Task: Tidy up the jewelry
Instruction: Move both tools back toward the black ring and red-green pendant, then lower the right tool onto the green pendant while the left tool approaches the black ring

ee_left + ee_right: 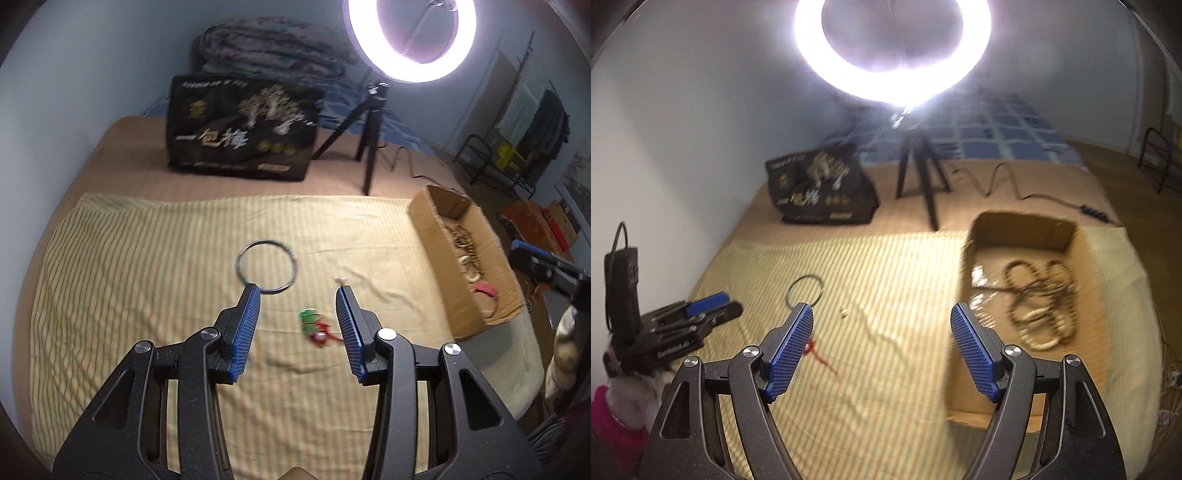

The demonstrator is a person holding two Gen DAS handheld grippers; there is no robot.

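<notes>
A thin metal bangle (pixel 266 266) lies on the striped yellow cloth (pixel 147 277); it also shows in the right wrist view (pixel 805 290). A green and red charm with red cord (pixel 314 326) lies between my left gripper's open jaws (pixel 300 293), just below their tips. A tiny white bead (pixel 340 280) lies near the right fingertip. A cardboard box (pixel 967 266) holds bead necklaces (pixel 1041 295). My right gripper (pixel 882 314) is open and empty, left of the box's near end.
A black printed bag (pixel 242 129) and a ring light (pixel 408 37) on a black tripod (pixel 364 140) stand at the back. A power cable (pixel 1015 188) runs behind the box. A folded quilt (pixel 273 48) lies against the wall.
</notes>
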